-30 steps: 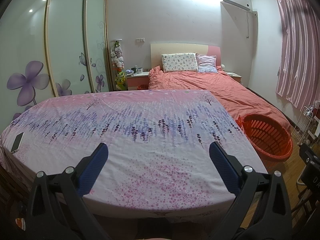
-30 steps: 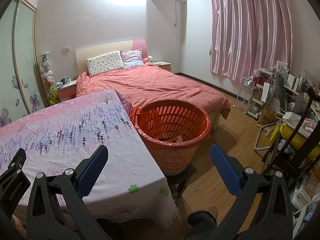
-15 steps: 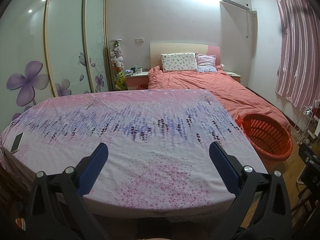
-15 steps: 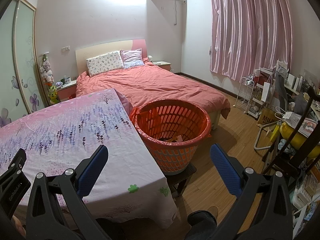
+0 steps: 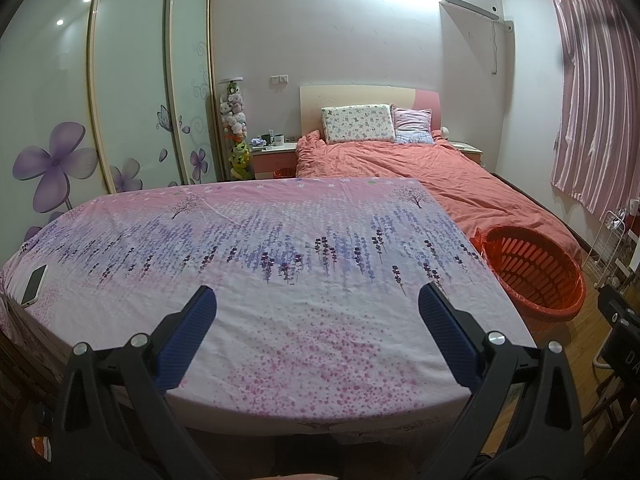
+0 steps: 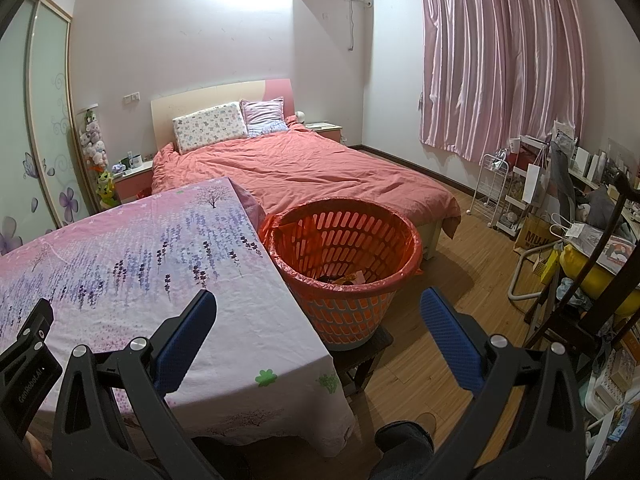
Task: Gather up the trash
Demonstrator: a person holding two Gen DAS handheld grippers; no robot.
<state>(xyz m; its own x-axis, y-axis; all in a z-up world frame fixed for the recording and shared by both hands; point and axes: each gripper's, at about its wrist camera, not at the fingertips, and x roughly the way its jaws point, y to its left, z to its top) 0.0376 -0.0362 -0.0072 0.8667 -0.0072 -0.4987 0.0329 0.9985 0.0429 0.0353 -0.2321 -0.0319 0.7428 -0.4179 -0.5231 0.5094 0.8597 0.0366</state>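
An orange slotted basket (image 6: 344, 240) lined with a red bag stands on a low dark stool beside the table's right edge; some scraps of trash (image 6: 346, 279) lie at its bottom. The same basket (image 5: 532, 272) shows at the right of the left wrist view. My left gripper (image 5: 316, 300) hangs open over the near part of the table, nothing between its blue pads. My right gripper (image 6: 318, 304) is open too, near the table's corner and in front of the basket. I see no loose trash on the tablecloth.
The table (image 5: 280, 240) wears a pink and purple floral cloth; a phone (image 5: 34, 285) lies at its left edge. A bed with a salmon cover (image 6: 304, 172) lies behind. Cluttered shelves and a chair (image 6: 580, 240) crowd the right. A person's foot (image 6: 404, 440) stands on the wooden floor.
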